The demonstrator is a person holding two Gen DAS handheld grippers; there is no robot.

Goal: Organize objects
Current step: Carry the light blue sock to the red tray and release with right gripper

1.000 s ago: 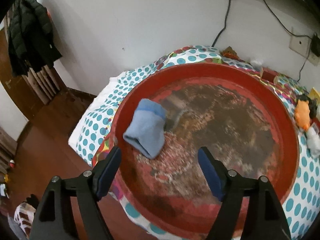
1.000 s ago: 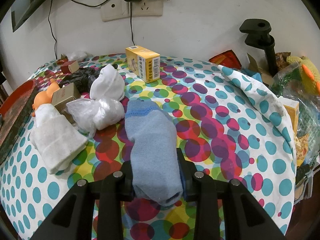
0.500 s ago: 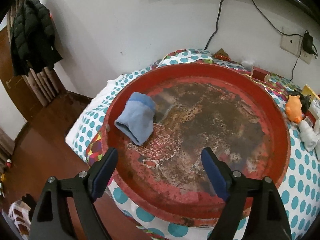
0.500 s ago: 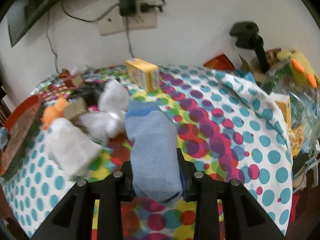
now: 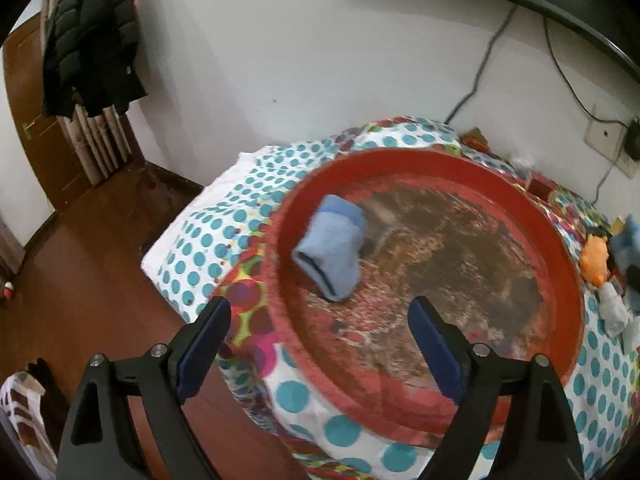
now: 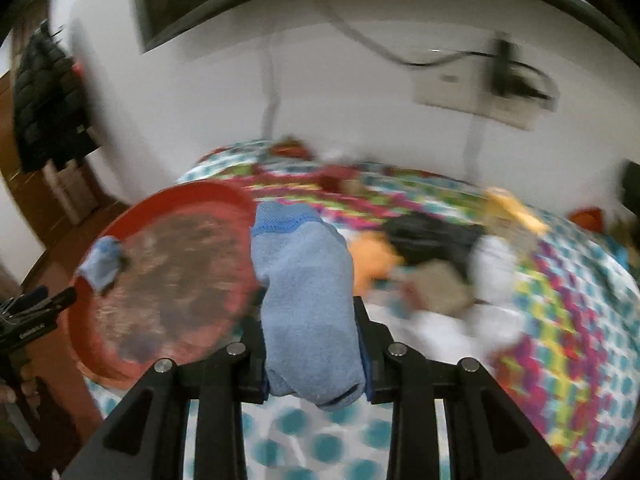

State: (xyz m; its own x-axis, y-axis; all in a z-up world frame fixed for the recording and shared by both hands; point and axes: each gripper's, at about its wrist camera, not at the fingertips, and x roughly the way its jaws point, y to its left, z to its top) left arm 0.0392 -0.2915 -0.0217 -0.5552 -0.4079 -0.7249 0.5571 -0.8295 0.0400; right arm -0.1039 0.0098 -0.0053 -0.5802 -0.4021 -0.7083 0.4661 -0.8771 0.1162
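Surface: a table under a polka-dot cloth [image 5: 208,236] set against a white wall [image 5: 320,60], over a dark wooden floor [image 5: 88,280].

Left wrist view, near to far. The left gripper [image 5: 320,340] fills the bottom edge. Its jaws stand wide apart and have just been opening, with nothing between the blue pads. It hangs above the near rim of a round red tray [image 5: 556,240] with a worn brown floor. One folded blue sock [image 5: 330,250] lies inside the tray at about 10 o'clock of its floor, close to the rim, clear of the gripper. Beyond the tray at 3 o'clock are an orange toy [image 5: 596,260] and a white bundle [image 5: 614,308], blurred. Against the wall at 10 o'clock of the frame a black padded jacket [image 5: 86,40] hangs by a wooden door [image 5: 28,120]. A wall socket [image 5: 604,140] with a cable sits at 2 o'clock.

Right wrist view, heavily motion-blurred. The right gripper [image 6: 314,354] is clamped on a second blue sock [image 6: 306,300], which stands up out of the pads with its cuff band at the top. It is held above the cloth just right of the tray [image 6: 100,360]. The first sock [image 6: 102,264] shows at the tray's 9 o'clock. The left gripper's tip [image 6: 44,300] enters at the frame's 9 o'clock. Farther off at 2 o'clock lie the orange toy [image 6: 372,260], a black object [image 6: 432,240] and white bundles [image 6: 492,268], too blurred to identify.
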